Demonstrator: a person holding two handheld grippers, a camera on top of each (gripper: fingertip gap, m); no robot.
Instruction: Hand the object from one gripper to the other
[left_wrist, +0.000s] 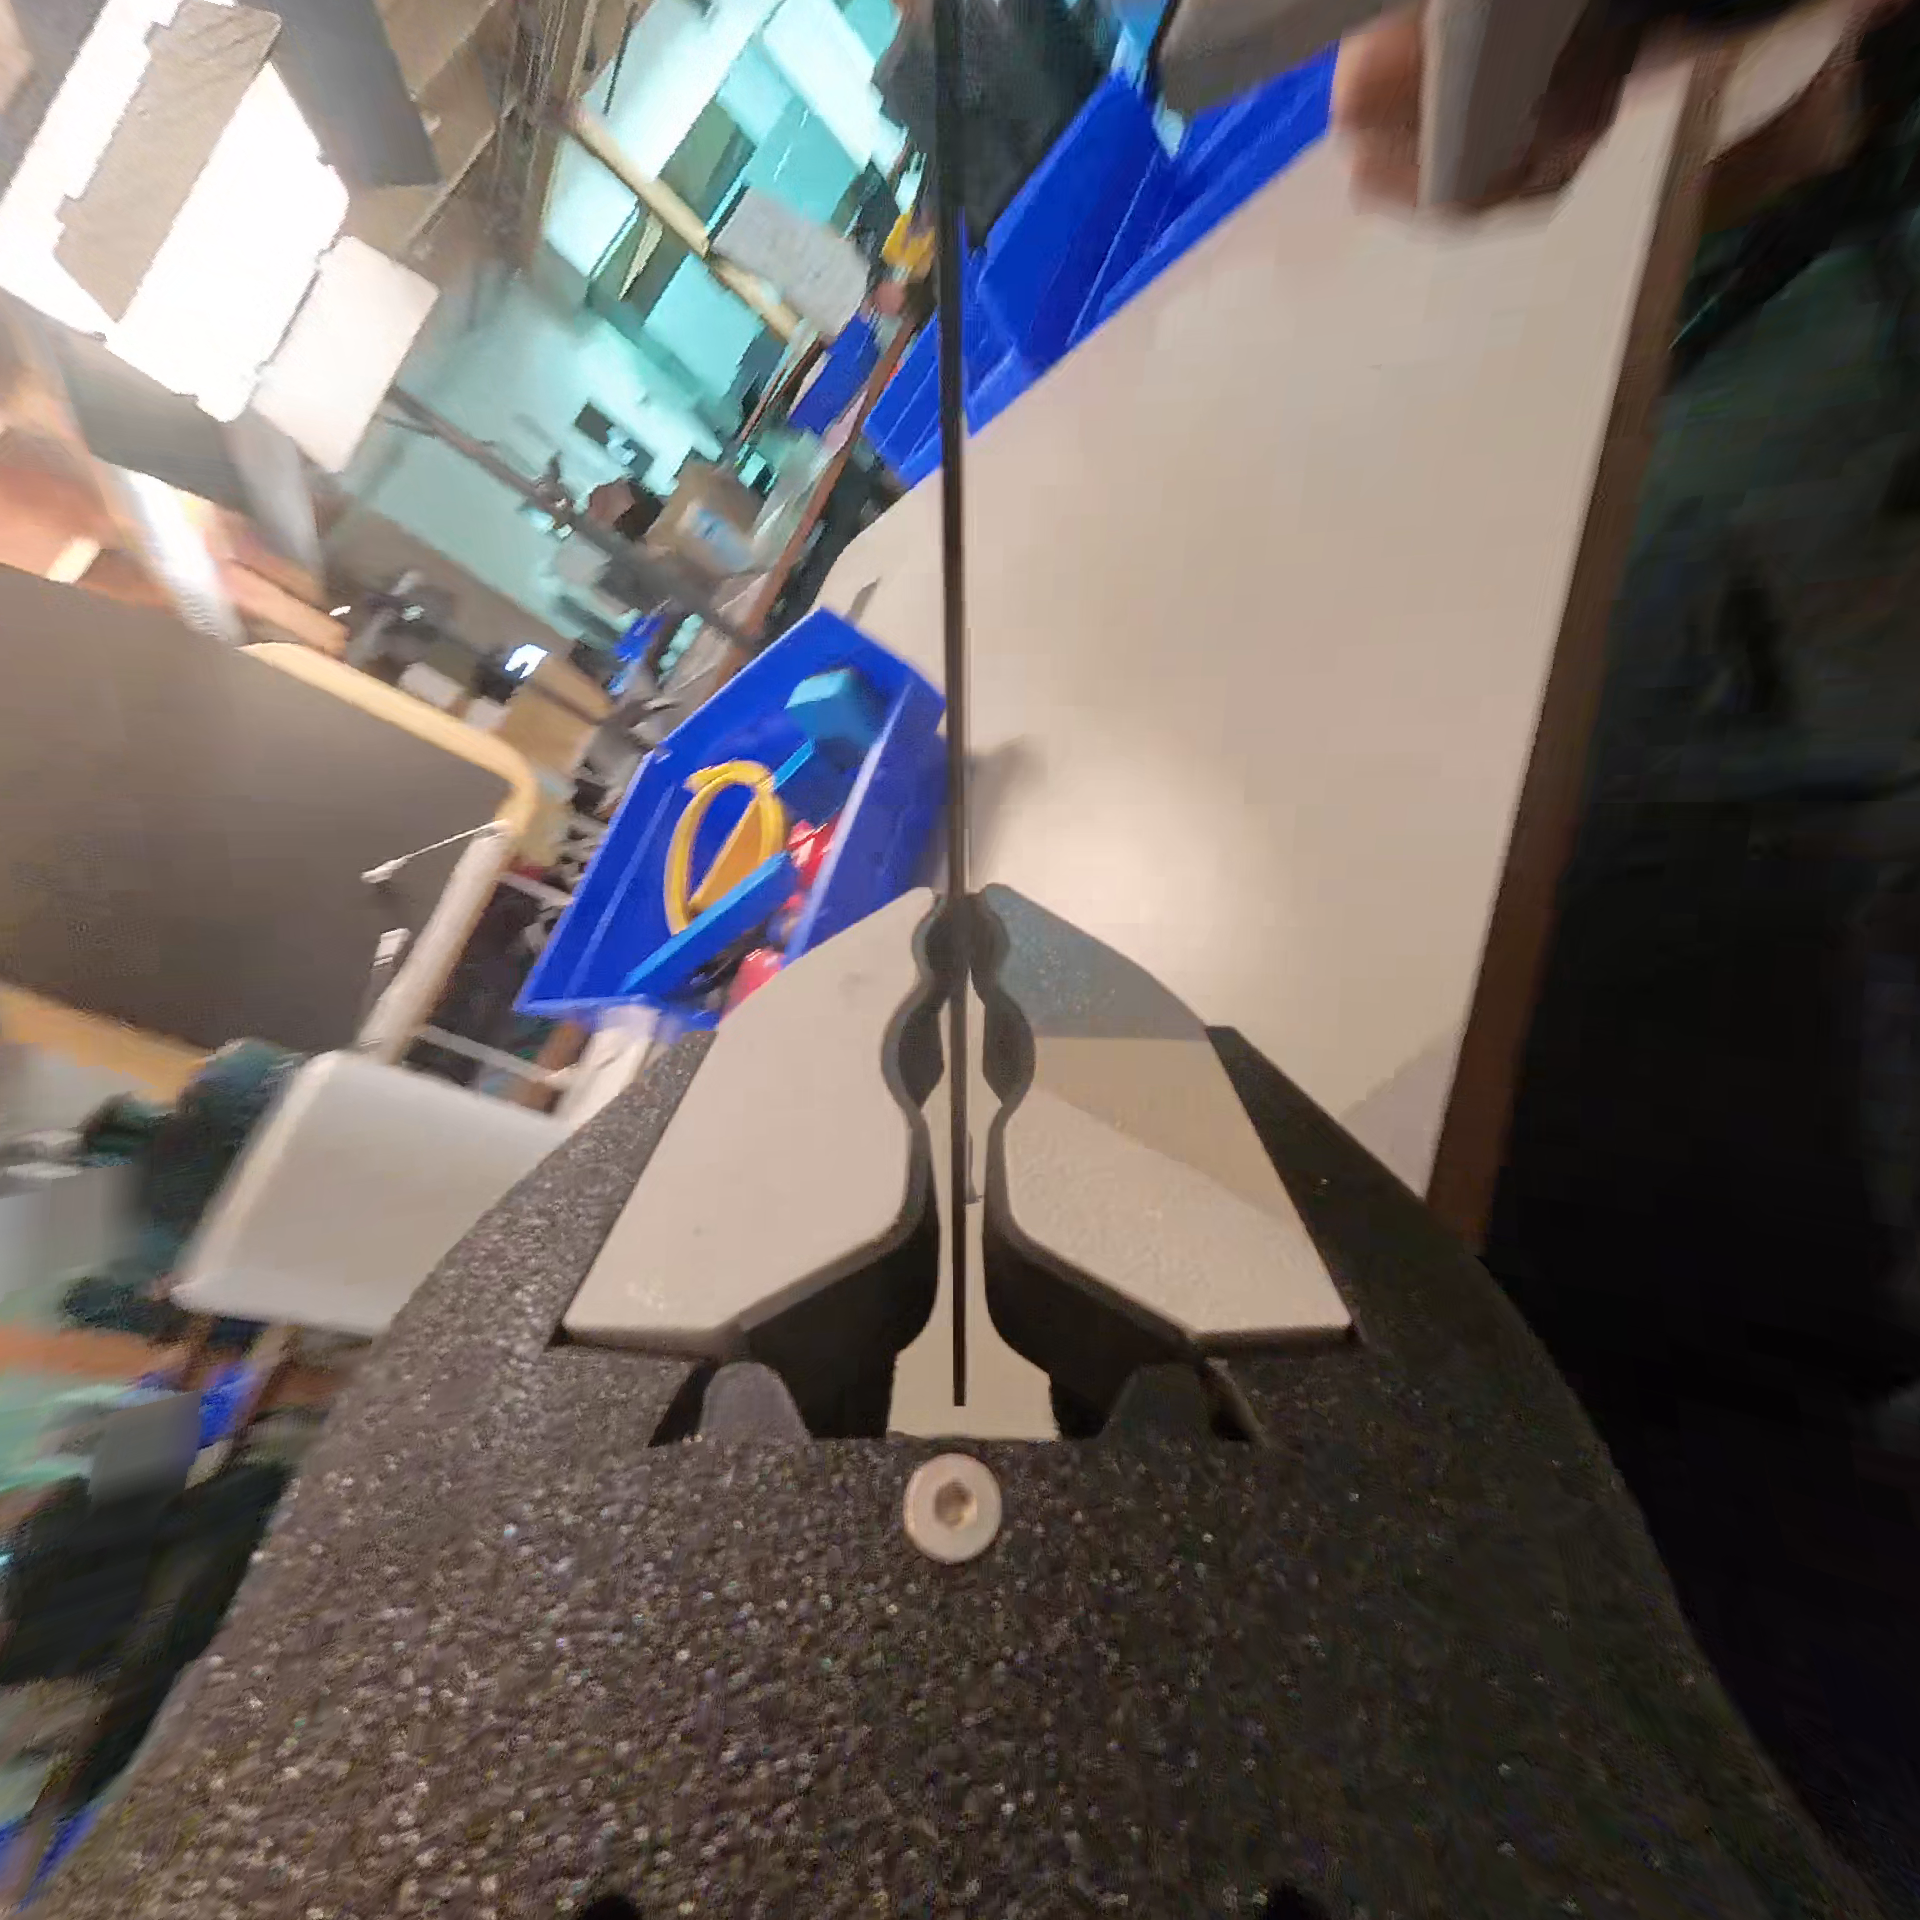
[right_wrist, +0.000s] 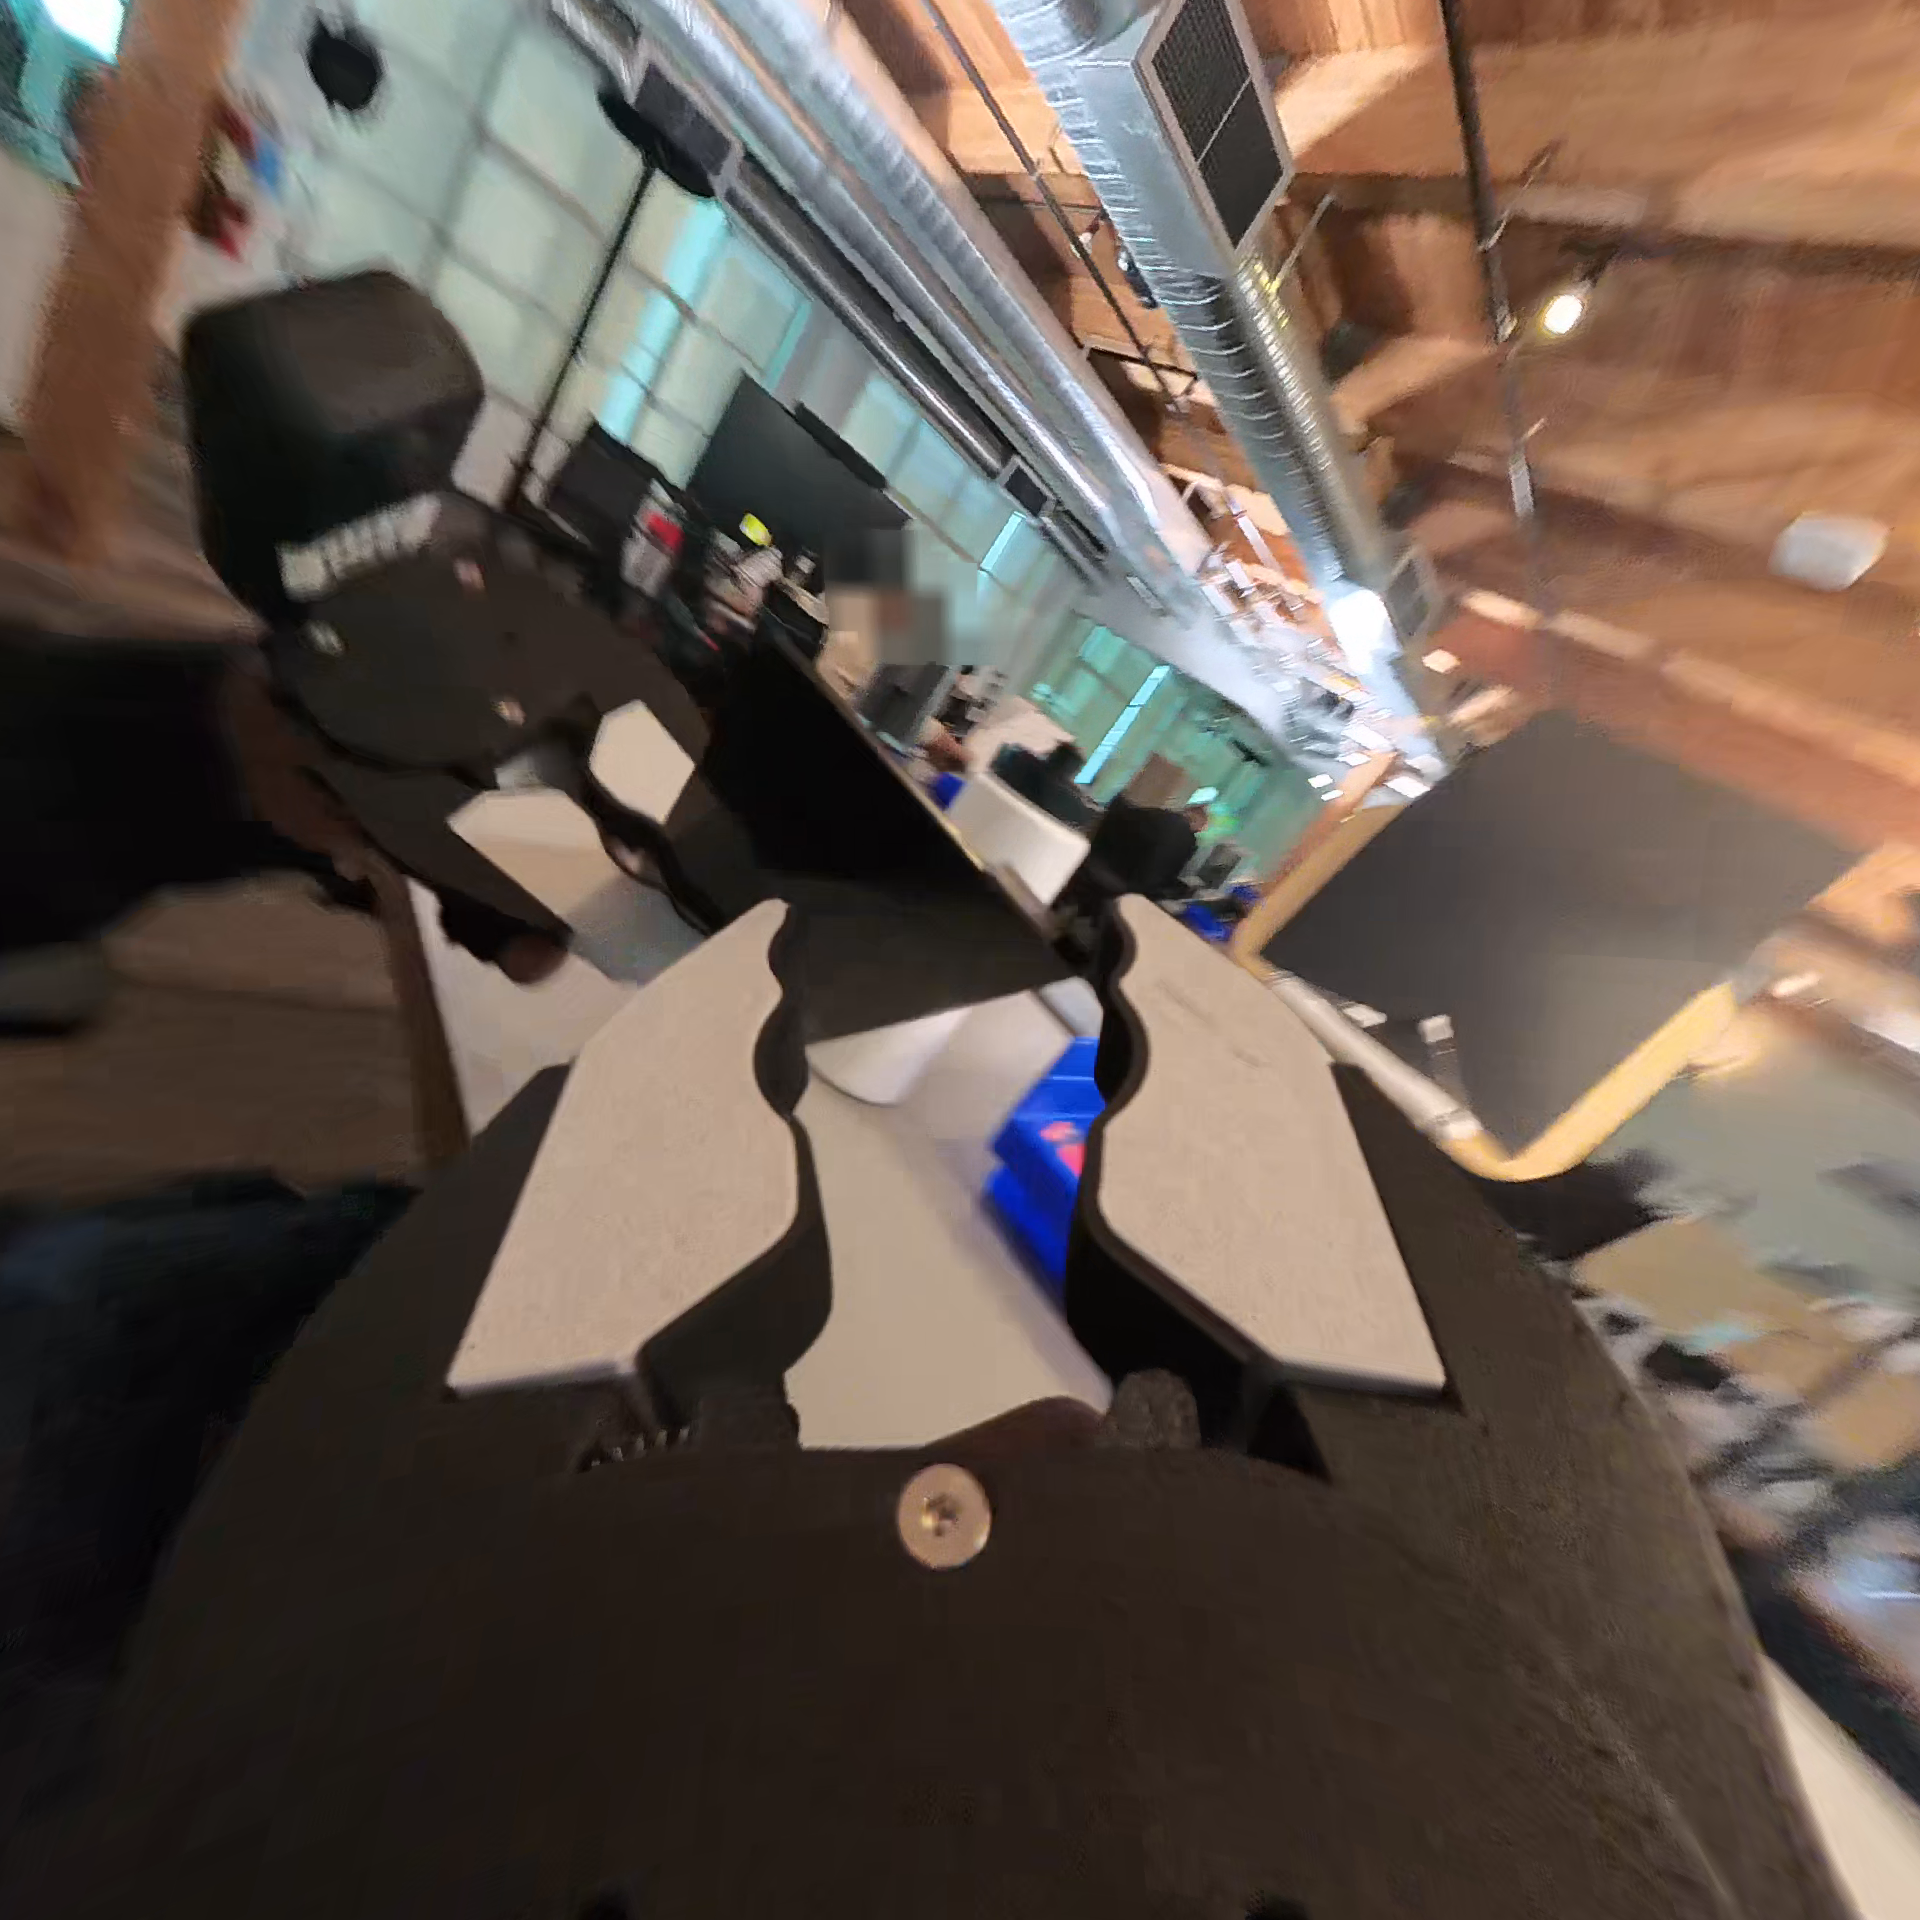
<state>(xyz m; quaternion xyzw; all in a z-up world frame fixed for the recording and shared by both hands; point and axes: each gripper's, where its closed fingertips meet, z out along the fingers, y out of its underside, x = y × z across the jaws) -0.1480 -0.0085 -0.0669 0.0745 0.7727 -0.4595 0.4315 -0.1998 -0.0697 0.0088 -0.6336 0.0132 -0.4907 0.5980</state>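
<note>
A thin black flat sheet shows edge-on in the left wrist view. My left gripper is shut on its near end and holds it above the white table. The sheet runs up to the right gripper's grey fingers at the top edge, which are blurred. In the right wrist view the sheet is a dark panel. It reaches from the left gripper's black body into the gap of my right gripper. The right jaws stand wide open on either side of the sheet's end.
A blue bin with yellow, red and blue parts stands at the table's edge, with more blue bins farther back. A blue bin also shows below the right gripper. A dark partition with a yellow rail stands at the right.
</note>
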